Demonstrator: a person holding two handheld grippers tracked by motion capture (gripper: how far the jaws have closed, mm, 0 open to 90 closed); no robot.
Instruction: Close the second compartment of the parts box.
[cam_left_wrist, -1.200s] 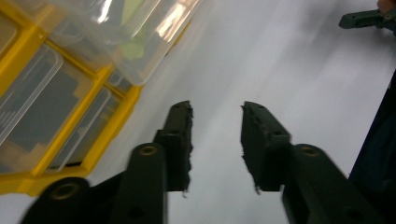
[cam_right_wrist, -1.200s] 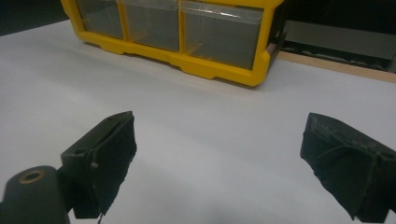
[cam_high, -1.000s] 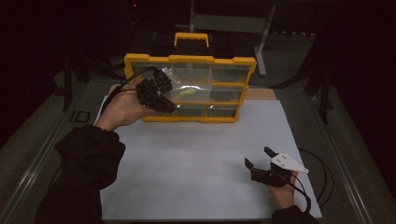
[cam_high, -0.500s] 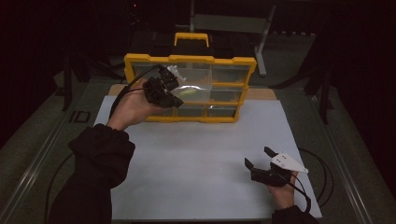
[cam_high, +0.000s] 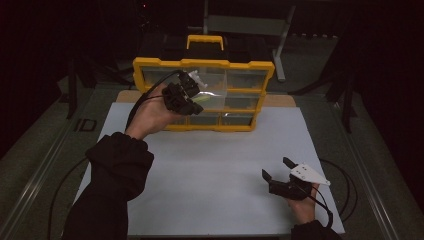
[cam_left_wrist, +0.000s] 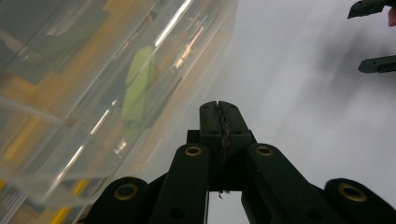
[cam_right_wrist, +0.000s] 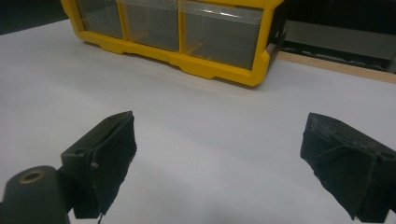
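A white sheet (cam_high: 210, 175) was seen spread over the table, with a yellow organizer case (cam_high: 204, 95) standing at its far edge, handle up, clear-fronted compartments facing the person. A pale green item (cam_left_wrist: 137, 86) was seen behind the clear lid of one compartment, in the middle row as far as could be told; what it was could not be made out. The left gripper (cam_high: 192, 94) was held up against the case front, just beside that compartment, jaws pressed fully together with nothing between them. In the left gripper view the clear lid (cam_left_wrist: 93, 84) was seen close alongside the closed jaw tips; contact could not be confirmed. The right gripper (cam_high: 276, 171) was rested low on the sheet near the person, well apart from the case, jaws spread wide, nothing held.
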